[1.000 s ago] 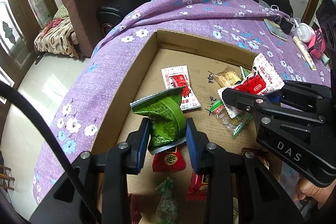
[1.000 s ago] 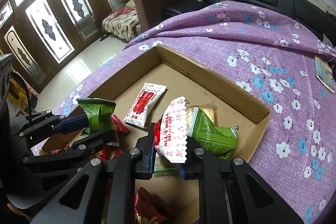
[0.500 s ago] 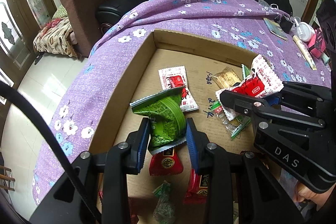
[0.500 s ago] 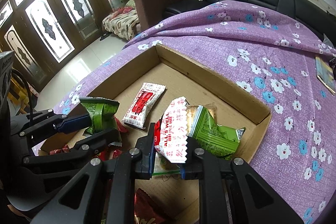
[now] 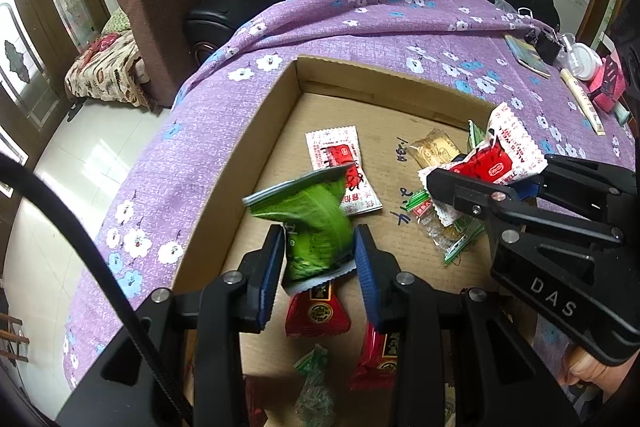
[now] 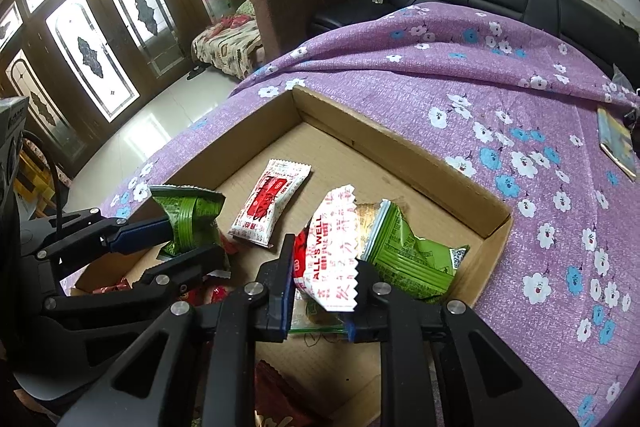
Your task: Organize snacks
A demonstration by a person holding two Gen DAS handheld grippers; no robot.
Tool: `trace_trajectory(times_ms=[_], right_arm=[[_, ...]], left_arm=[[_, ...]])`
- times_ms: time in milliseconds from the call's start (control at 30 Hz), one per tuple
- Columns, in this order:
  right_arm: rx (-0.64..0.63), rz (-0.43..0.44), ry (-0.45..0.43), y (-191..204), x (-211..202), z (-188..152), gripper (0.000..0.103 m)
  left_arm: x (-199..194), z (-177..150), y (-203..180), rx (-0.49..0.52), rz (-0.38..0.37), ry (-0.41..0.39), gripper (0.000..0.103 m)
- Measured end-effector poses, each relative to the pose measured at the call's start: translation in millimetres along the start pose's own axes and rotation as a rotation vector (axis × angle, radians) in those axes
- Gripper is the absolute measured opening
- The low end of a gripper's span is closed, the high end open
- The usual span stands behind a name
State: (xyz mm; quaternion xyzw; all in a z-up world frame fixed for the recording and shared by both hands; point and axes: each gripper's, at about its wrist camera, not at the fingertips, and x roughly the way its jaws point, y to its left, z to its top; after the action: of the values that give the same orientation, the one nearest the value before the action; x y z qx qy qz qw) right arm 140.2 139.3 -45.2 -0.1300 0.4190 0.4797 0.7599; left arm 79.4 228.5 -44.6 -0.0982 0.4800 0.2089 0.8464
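Widening since a moment ago, the left tool [image 5: 318, 259] lets the blurred green packet [image 5: 316, 223] slip toward the cardboard box [image 5: 256, 163] floor — that snack looks delivered. The right tool [image 6: 322, 291] stays clenched on the red-and-white packet [image 6: 332, 251] — its placement remains.

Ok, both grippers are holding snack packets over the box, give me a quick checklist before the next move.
1. Left gripper grips the green packet: cannot tell; the packet is blurred and a gap shows at one jaw.
2. Right gripper grips the red and white packet: ok.
3. Both packets above the cardboard box: ok.
4. Grippers apart, not touching: ok.
5. Bare box floor beside the flat white packet: ok.
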Motion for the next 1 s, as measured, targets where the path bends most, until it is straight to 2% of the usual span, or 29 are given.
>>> trace_trajectory(times_ms=[67,100,267,433,767,1000], right_arm=[[0.003,0.001,-0.005,-1,-2,0,0.021],[0.005,0.002,-0.008,-1,-4,-1,0.026],[0.007,-0.006,-0.036,1,-20,-5,0.047],[-0.011,-0.001,-0.055,10,-37,-14,0.058],[-0.018,-0.005,-0.088,17,-69,-42,0.064],[-0.038,-0.014,-0.106,18,-89,-73,0.069]], left_arm=[[-7,-1,1,-0.001,0.003,-0.015,0.052],[-10,-1,2,-0.002,0.007,-0.024,0.062],[-30,-9,11,-0.021,0.021,-0.065,0.075],[-48,-23,14,-0.029,0.025,-0.091,0.077],[-82,-56,14,-0.036,0.037,-0.149,0.081],[-111,-83,6,0.007,0.026,-0.193,0.082]])
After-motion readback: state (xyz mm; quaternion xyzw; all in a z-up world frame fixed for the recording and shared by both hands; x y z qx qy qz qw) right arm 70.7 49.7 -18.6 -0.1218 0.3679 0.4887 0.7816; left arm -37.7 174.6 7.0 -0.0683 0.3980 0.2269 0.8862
